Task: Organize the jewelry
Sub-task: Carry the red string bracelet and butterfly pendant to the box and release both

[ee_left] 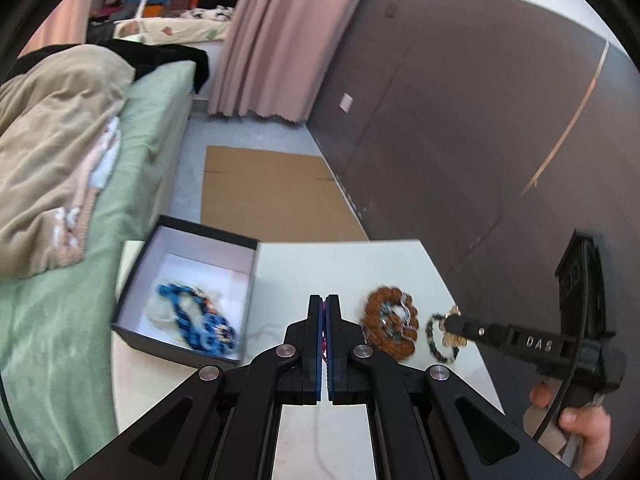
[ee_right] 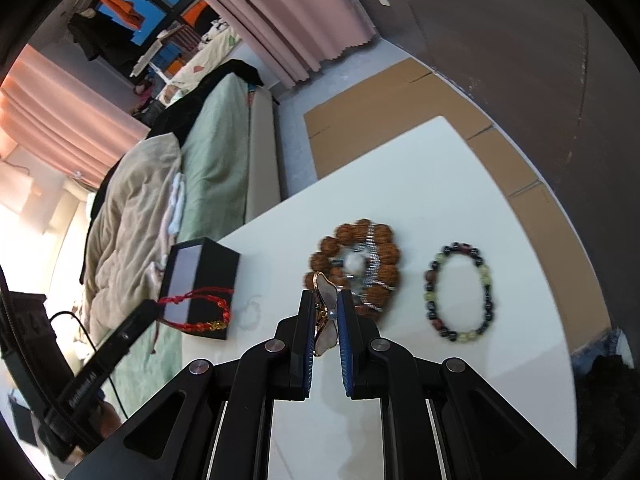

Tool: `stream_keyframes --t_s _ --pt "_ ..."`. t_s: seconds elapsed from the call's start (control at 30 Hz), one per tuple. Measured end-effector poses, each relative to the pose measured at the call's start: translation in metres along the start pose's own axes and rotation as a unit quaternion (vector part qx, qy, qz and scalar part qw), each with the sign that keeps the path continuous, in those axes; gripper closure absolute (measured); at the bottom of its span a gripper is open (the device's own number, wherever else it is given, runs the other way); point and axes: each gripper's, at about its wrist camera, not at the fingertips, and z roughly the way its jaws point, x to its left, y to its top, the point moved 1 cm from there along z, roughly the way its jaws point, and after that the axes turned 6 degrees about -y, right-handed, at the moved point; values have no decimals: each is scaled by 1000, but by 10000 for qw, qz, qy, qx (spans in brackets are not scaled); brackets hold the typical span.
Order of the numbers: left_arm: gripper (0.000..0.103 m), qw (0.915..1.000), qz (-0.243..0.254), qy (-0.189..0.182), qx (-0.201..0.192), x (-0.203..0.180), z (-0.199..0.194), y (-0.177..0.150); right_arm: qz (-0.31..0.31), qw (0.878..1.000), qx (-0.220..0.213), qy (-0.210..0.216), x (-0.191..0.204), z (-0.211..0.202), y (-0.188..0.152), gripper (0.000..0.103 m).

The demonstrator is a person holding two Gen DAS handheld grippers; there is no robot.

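Note:
A black box [ee_left: 188, 292] with a white inside sits at the table's left and holds blue bead jewelry [ee_left: 200, 320]. My left gripper [ee_left: 324, 300] is shut on a red string bracelet [ee_right: 200, 308], which hangs beside the box [ee_right: 200, 280] in the right wrist view. My right gripper [ee_right: 325, 300] is shut on a gold-rimmed butterfly brooch [ee_right: 326, 312], held above the table near a brown bead bracelet [ee_right: 356, 256]. A dark and green bead bracelet [ee_right: 460, 292] lies to its right. In the left wrist view, the right gripper [ee_left: 450, 326] hovers over that bracelet [ee_left: 438, 340].
The white table [ee_right: 420, 168] stands beside a bed with a green sheet [ee_left: 152, 120] and a beige blanket [ee_left: 52, 152]. Flat cardboard [ee_left: 264, 192] lies on the floor beyond the table. A dark wall [ee_left: 480, 100] runs along the right. Pink curtains [ee_left: 280, 32] hang behind.

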Motion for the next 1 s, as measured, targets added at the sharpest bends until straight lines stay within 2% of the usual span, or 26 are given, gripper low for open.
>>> stream_keyframes --t_s 0.37,0.6,0.87,1.0 --pt "103 9990 -316 36 -324 37 -22 14 -208 9995 17 231 40 20 -2 90" --pt "103 9988 -410 144 -238 56 -12 18 -316 9990 92 315 59 36 -2 90" --pt "102 9983 -532 94 -199 64 2 29 -381 9983 162 416 70 50 5 90" --pt "102 9959 -900 47 -69 76 7 35 -448 9971 147 592 81 55 10 90"
